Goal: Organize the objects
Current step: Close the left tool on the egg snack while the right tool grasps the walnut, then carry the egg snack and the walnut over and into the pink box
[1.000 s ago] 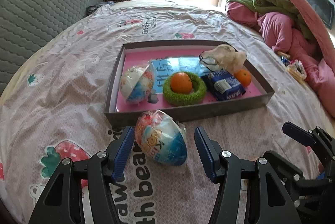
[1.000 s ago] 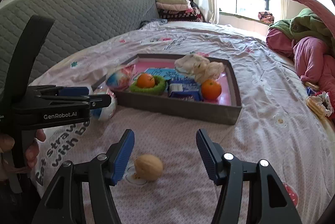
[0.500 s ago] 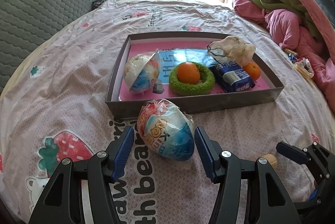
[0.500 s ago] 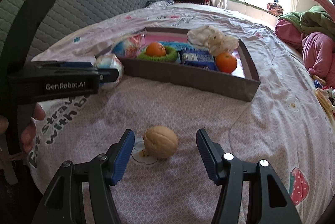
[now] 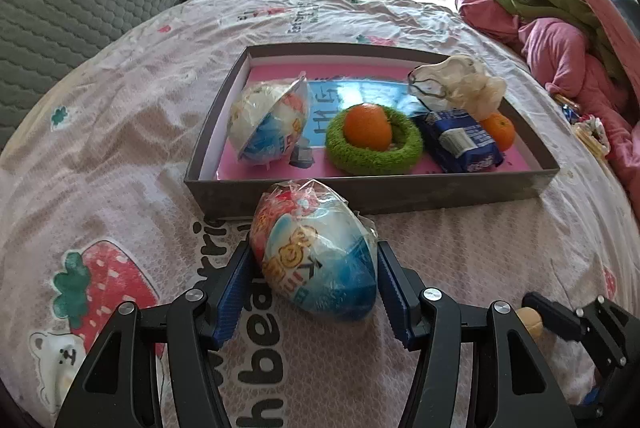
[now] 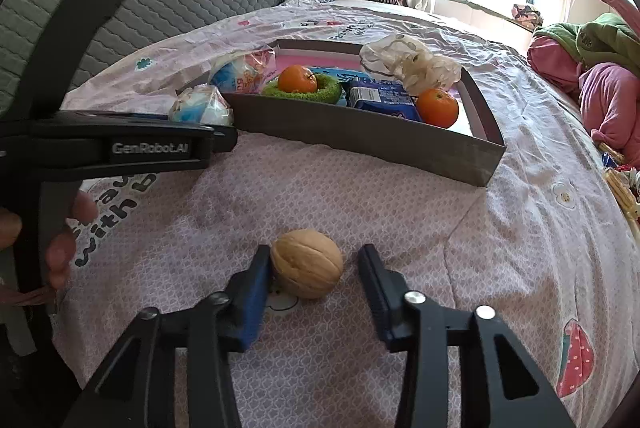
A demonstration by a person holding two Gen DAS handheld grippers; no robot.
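Left wrist view, lower centre: left gripper (image 5: 314, 282) pinches the plastic-wrapped egg-shaped toy (image 5: 316, 260) before the grey cardboard tray (image 5: 360, 193); right gripper (image 6: 312, 282) spread around the tan walnut (image 6: 307, 263) — not clenched; next, probably lift both into the tray.

The bed (image 5: 120, 131), covered with a pink sheet printed with strawberries and letters, carries a grey tray (image 5: 360, 193) in the middle, a wrapped egg-shaped toy (image 5: 316, 268) just before the tray's near wall, a walnut (image 6: 307, 263) and a heap of pink and green bedding (image 5: 560, 27).
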